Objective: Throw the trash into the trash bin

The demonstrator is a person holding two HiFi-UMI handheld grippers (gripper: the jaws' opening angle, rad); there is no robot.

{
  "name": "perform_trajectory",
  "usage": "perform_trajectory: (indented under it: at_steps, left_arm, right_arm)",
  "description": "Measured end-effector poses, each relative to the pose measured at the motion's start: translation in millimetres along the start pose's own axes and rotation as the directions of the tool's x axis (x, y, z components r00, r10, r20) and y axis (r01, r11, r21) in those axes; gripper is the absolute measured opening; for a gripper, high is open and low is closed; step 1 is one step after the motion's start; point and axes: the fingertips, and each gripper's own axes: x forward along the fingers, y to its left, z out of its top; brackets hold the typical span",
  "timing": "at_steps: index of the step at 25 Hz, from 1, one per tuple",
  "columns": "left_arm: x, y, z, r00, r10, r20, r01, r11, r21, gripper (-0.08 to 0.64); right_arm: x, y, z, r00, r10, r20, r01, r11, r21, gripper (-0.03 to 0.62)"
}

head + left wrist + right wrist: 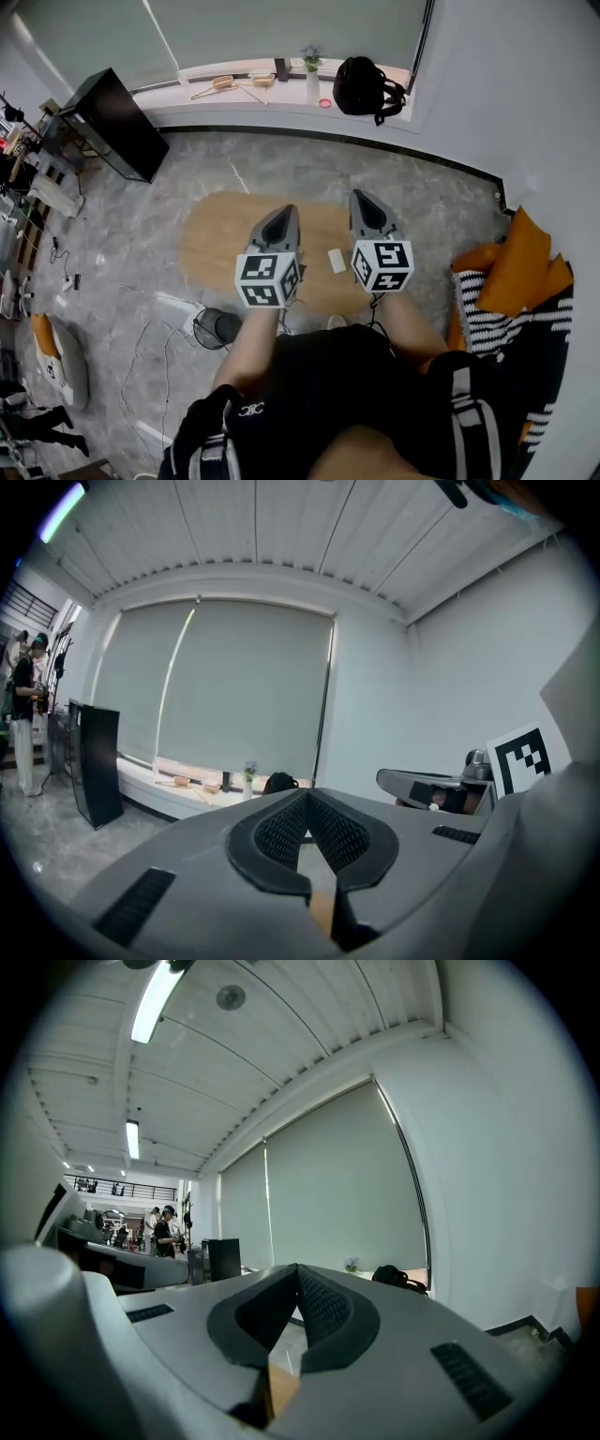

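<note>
– Pale wood oval table (220,239) on a grey marbled floor (141,234), seen from the head camera. Where is the task item?
– A small white piece of trash (337,261) lies flat on the table top, near the edge closest to the person. Nothing touches it.
– State of the left gripper (285,212)?
– It is held over the table and points toward the window. Its own view shows the ribbed pads (281,834) meeting at the tip, with nothing between them.
– And the right gripper (362,197)?
– It is alongside the left one, pointing the same way, also over the table. The jaws are together, tips in contact, and empty. From above, the trash sits between the two grippers, level with their marker cubes.
– Bin?
– A black wire trash bin (217,327) stands on the floor just beside the table's near edge, on the person's left. Its contents cannot be made out.
– Surroundings?
– The white window sill (234,108) carries a black backpack (366,86) and a small vase (311,82). A black cabinet (114,122) stands at the left, and orange cushions (521,251) lie at the right.
</note>
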Motion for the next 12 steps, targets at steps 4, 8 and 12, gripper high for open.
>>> perform_trajectory:
  at_steps: [4,8,12]
  left_arm:
    - [17.3,18.6,-2.6,1.0,-0.015,-0.024,0.014,1.0,-0.003,0.012]
    - [26.7,33.3,-16.7,0.997,-0.035,-0.067,0.034,0.999,-0.018,0.012]
    - [37.2,39.0,-35.7,0.993,-0.052,-0.108,0.047,0.998,-0.046,0.012]
  right_arm:
    - [22.5,-0.3,-8.8,1.0,-0.006,-0.029,0.007,1.0,0.026,0.012]
    - [35.5,-0.2,-16.2,0.998,-0.033,-0.046,0.035,0.998,0.042,0.012]
    - [43.1,-6.7,-35.2,0.995,-0.067,-0.076,0.07,0.997,0.039,0.012]
